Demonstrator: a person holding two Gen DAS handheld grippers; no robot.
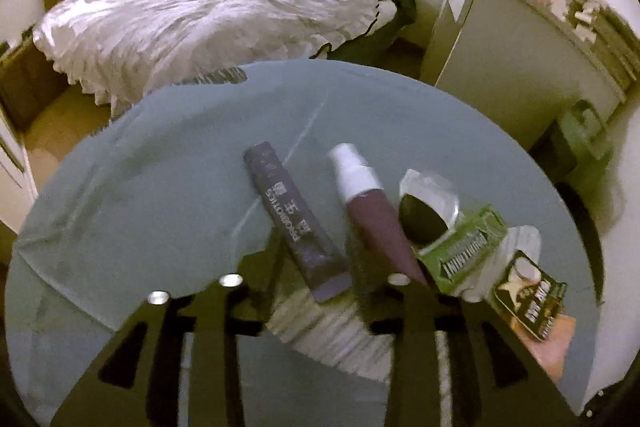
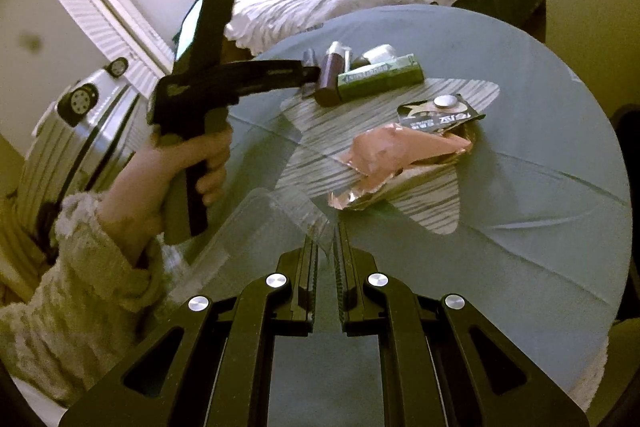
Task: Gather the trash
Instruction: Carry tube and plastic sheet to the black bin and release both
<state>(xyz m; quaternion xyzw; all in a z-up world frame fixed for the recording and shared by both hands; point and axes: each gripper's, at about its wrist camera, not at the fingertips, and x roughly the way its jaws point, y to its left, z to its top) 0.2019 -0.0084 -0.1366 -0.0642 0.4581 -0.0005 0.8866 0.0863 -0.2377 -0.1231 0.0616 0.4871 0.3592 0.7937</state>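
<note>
On the round table point(image 1: 120, 195) lie a dark purple tube point(image 1: 294, 215), a maroon tube with a white cap point(image 1: 366, 207), a green gum pack point(image 1: 464, 247), a clear blister with a dark oval point(image 1: 426, 211) and a black battery card point(image 1: 528, 293). My left gripper point(image 1: 316, 247) is open, its fingers on either side of the dark purple tube. My right gripper point(image 2: 326, 239) is shut on the edge of a clear plastic container point(image 2: 256, 227) held above the table. A crumpled pink wrapper point(image 2: 400, 155) lies ahead of it. The left gripper also shows in the right wrist view point(image 2: 310, 73).
A striped star-shaped mat point(image 2: 340, 119) lies under the items. A bed with white bedding point(image 1: 200, 19) stands behind the table, a cabinet point(image 1: 520, 55) at right, a silver suitcase point(image 2: 72, 147) at left.
</note>
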